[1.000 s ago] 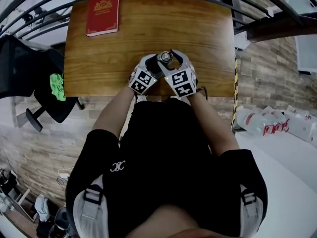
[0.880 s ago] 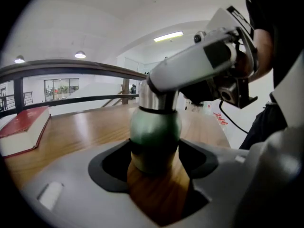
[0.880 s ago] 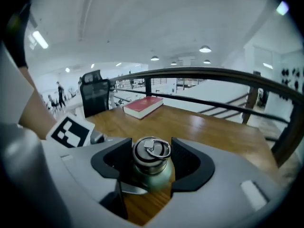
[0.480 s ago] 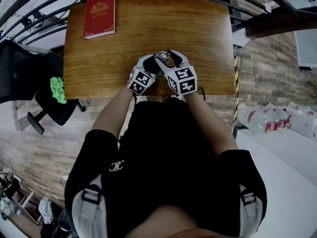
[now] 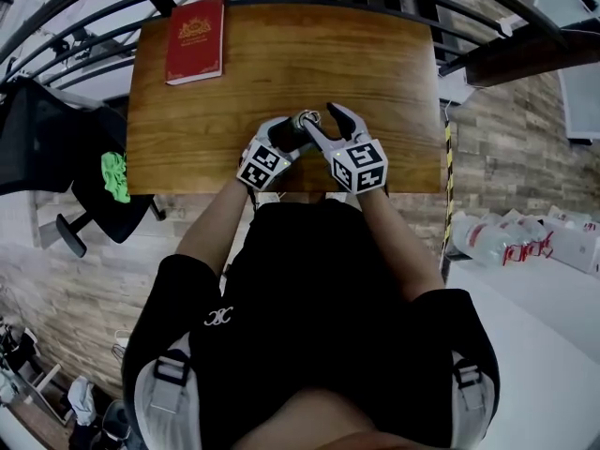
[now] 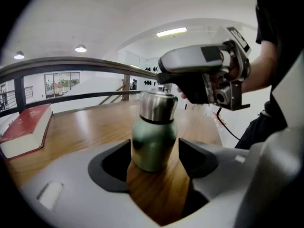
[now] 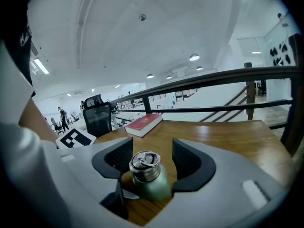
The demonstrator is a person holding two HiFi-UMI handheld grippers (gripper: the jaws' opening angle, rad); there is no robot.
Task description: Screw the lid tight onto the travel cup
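Note:
A green travel cup [image 5: 307, 120] with a steel lid [image 6: 156, 106] stands upright near the front edge of the wooden table [image 5: 375, 73]. My left gripper [image 5: 286, 134] comes in from the left and is shut on the cup's green body [image 6: 153, 141], with the pads against its sides. My right gripper [image 5: 323, 118] is over the top of the cup and open. The lid [image 7: 145, 161] sits low between its jaws with a gap on the right side. In the left gripper view the right gripper [image 6: 199, 77] hangs just above and behind the lid.
A red book [image 5: 195, 40] lies at the table's far left corner. Metal railings run behind the table. A black chair [image 5: 56, 148] with a green cloth [image 5: 112, 176] stands to the left. The table's front edge is just behind both grippers.
The right gripper has swung round to the right of the cup, and its marker cube has shifted right and back. The left gripper and the cup have stayed in place.

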